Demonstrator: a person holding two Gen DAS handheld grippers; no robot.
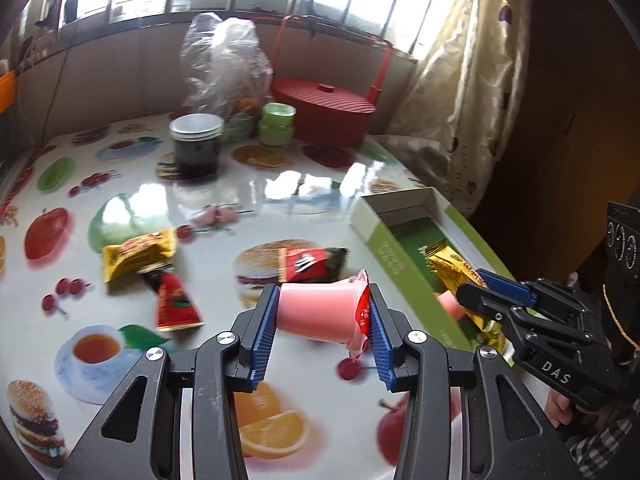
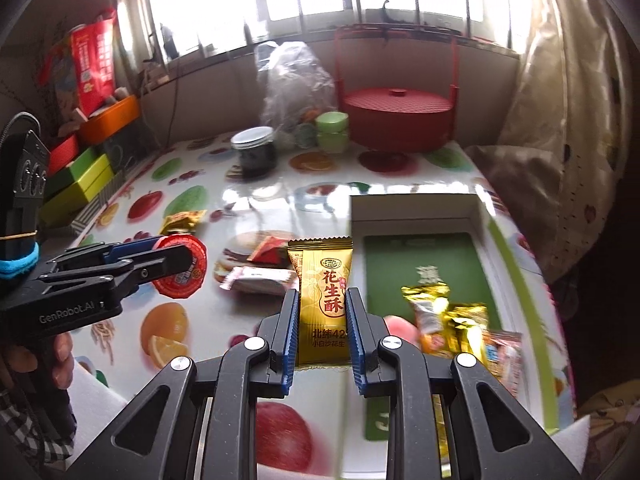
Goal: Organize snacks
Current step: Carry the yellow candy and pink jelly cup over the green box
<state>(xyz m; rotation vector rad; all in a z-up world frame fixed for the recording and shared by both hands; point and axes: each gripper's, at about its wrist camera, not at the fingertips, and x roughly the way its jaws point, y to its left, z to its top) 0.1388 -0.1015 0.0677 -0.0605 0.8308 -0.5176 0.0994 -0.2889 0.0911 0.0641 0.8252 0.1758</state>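
The left hand-held gripper [image 1: 324, 312] is clamping a pink jelly cup [image 1: 320, 312] sideways above the tabletop [image 1: 248, 196]. The right hand-held gripper [image 2: 322, 332] is gripping a gold peanut-candy packet [image 2: 322, 300] beside the green box [image 2: 520, 264], whose blurred wrappers are hard to identify.

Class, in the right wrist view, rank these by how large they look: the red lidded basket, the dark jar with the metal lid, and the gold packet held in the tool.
1. Red lidded basket
2. Gold packet, enlarged by nearness
3. Dark jar

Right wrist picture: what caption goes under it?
Right tool holds a gold snack packet beside the green box.
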